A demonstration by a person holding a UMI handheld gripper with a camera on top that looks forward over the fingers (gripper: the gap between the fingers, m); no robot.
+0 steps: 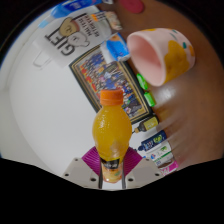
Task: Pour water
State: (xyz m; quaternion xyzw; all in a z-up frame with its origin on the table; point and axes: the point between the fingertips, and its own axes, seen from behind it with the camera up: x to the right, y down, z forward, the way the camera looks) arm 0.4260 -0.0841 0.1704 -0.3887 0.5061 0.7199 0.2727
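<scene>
A plastic bottle (111, 130) of orange liquid with an orange cap stands upright between my fingers, and my gripper (112, 165) is shut on its lower body. The magenta pads (92, 158) press on both of its sides. Beyond the bottle and to the right, a hand (185, 110) holds a pink cup (162, 52) tilted, its mouth facing me, with a yellow inside. The cup hangs above the table, apart from the bottle's cap.
A white round table (45, 110) lies below. On it are a colourful framed picture (105, 72), a blue and white packet (117, 48) and small cartons (153, 140) to the right of the bottle. More items sit at the table's far side.
</scene>
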